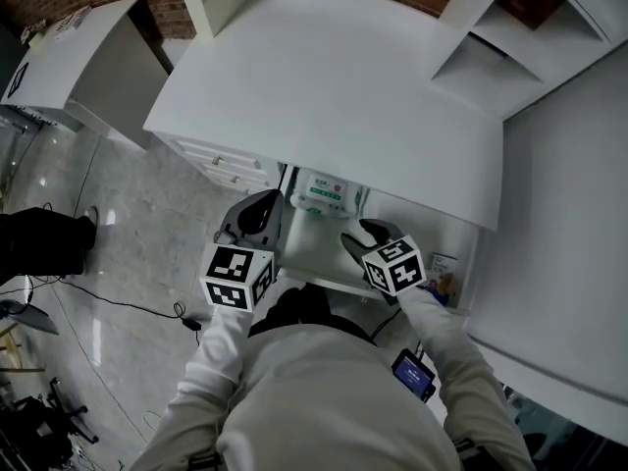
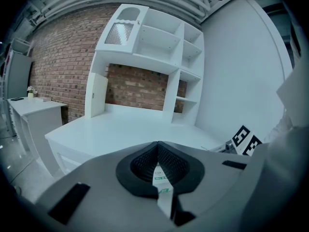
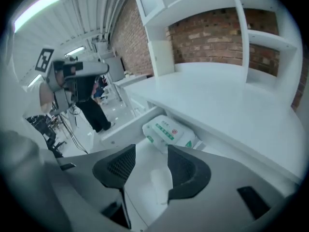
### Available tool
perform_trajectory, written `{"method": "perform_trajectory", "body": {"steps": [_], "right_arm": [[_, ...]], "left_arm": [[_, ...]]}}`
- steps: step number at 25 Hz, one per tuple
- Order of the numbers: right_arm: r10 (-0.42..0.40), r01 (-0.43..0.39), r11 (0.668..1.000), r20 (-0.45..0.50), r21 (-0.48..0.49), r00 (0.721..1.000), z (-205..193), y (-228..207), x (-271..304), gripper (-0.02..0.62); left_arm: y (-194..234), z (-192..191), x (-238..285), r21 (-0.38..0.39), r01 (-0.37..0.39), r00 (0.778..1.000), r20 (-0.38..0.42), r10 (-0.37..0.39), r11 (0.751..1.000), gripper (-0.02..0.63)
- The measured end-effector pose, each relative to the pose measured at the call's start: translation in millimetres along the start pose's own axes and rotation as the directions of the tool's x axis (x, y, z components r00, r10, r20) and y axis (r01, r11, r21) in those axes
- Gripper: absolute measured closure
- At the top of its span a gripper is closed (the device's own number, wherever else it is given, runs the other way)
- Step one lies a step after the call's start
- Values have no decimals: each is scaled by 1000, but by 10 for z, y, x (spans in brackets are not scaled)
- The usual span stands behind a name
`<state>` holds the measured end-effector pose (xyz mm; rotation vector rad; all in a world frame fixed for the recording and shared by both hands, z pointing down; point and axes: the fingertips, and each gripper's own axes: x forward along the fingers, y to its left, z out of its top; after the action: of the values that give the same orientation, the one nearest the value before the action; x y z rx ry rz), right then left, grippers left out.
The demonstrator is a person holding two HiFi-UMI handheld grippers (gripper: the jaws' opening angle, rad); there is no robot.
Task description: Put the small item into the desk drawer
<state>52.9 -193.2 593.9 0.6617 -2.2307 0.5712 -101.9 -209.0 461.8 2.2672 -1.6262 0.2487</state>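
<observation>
Now the white, green-printed soft packet (image 3: 169, 132) lies far inside the open white drawer (image 1: 312, 253) under the white tabletop (image 1: 324, 96). The right gripper (image 3: 151, 149), open and empty, should lift clear without brushing it; the left gripper (image 2: 157, 146) seems to pinch a thin white green-printed slip (image 2: 161, 185).

A white shelf unit (image 2: 154, 47) stands against a brick wall (image 2: 53, 66); black cables (image 1: 183, 314) trail across the glossy floor (image 1: 147, 224)

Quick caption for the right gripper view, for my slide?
Right gripper, fingers apart, poised over the open desk drawer, where a white-and-green packet lies inside.
</observation>
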Motion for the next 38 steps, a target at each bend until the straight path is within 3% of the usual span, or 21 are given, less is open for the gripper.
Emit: {"method": "perform_trajectory", "body": {"steps": [8,15,19,27,38], "right_arm": [[-61,30,993,276,116,959,613,87,-551,405],[-124,51,983,429,179,895,871,107,-982,413],[-185,74,971,509,229,840,977,54,-1239,422],[-322,141,931,573,338,753,911,-85,-1672,442],[-424,224,899,622,376,658,885,-115,-2087,499]], "left_arm": [[-81,95,24,31,40,999,24,-40,999,589],[-206,165,46,59,80,996,36,-82,995,589],[-288,195,74,70,101,994,40,-104,992,589],[-414,279,123,89,135,989,51,-140,987,589],[-582,328,139,110,175,982,53,-182,978,589]]}}
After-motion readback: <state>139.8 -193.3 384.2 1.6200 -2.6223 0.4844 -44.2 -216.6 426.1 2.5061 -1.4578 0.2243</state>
